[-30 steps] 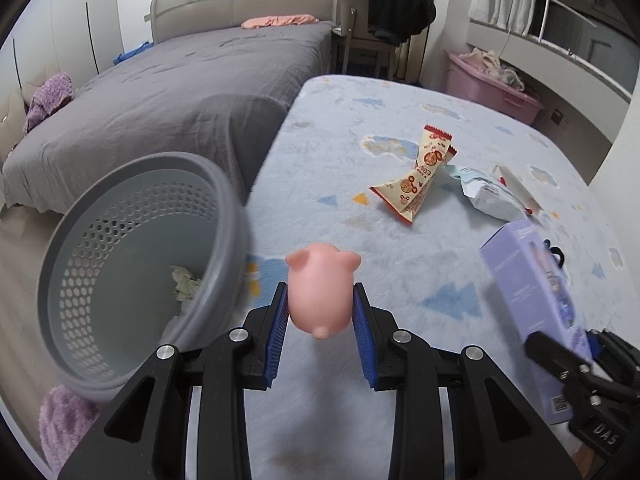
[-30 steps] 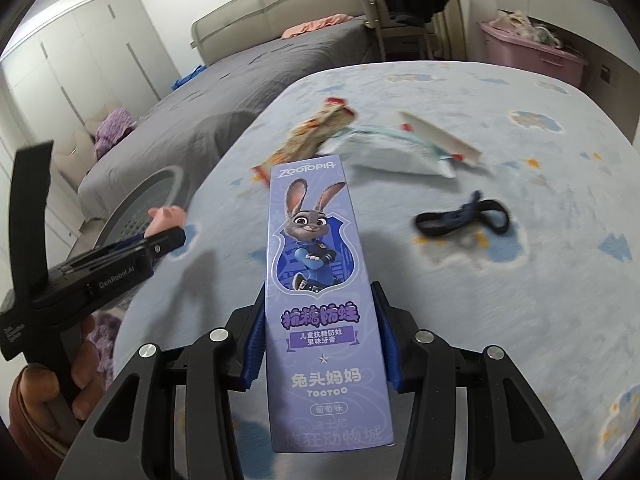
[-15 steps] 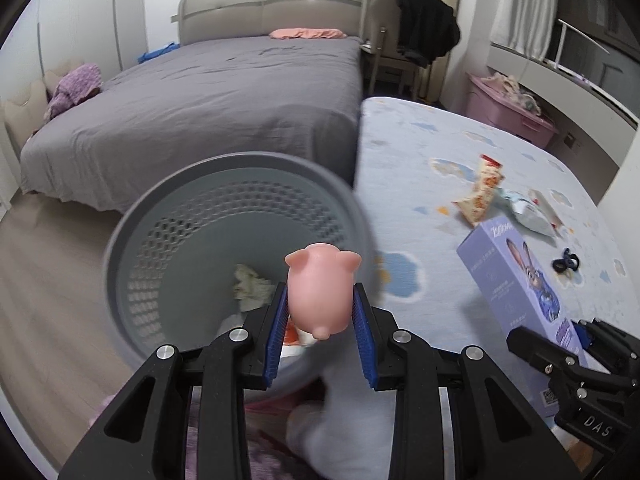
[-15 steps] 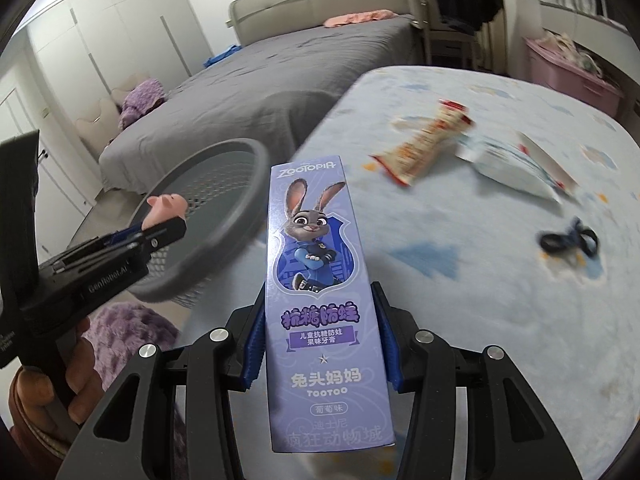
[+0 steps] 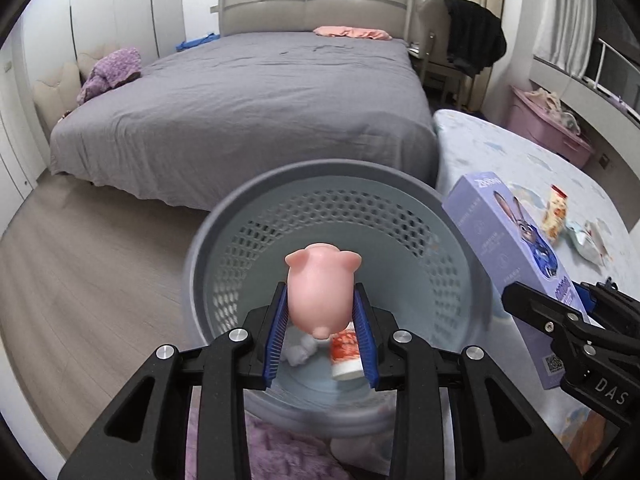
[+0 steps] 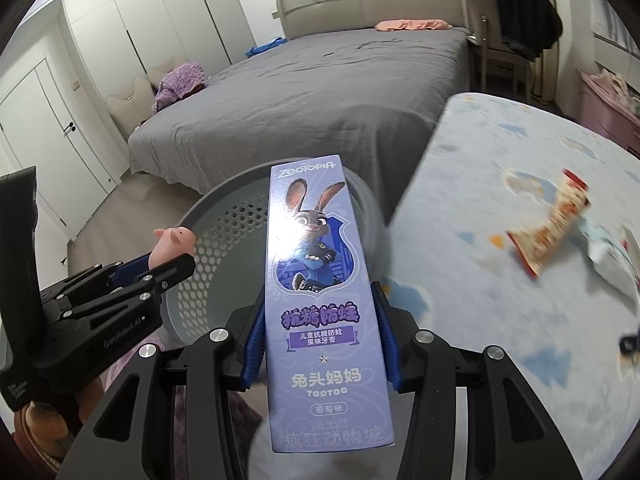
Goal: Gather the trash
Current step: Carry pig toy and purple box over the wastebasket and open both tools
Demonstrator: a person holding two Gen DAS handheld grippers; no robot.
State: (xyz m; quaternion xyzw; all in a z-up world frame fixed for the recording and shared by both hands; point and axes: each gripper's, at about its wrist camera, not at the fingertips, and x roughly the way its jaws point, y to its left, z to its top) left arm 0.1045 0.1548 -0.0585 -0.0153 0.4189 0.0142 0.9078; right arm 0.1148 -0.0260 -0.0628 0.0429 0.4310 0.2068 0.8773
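Note:
My left gripper [image 5: 322, 320] is shut on a small pink pig toy [image 5: 320, 288], held above the open mouth of a grey perforated basket [image 5: 312, 184]. Inside the basket lie a red-and-white wrapper [image 5: 344, 354] and a crumpled white scrap [image 5: 300, 352]. My right gripper [image 6: 320, 336] is shut on a tall purple rabbit-print toothpaste box [image 6: 320, 280], upright just over the basket's [image 6: 224, 240] right rim. The same box [image 5: 516, 256] shows at the right of the left wrist view, and the pig [image 6: 174, 242] at the left of the right wrist view.
A low bed with a pale blue cloud-print cover [image 6: 500, 184] lies to the right, with a red-and-cream snack wrapper [image 6: 548, 228], a white packet [image 6: 612, 252] and a black hair tie [image 6: 628, 346] on it. A big grey bed [image 5: 256, 104] stands behind the basket. A pink bin [image 5: 548, 132] sits far right.
Both grippers have swung left, off the cloud-print bed and over the basket. The pig now hangs above the basket's inside and the box has reached its right rim. Both grips are unchanged.

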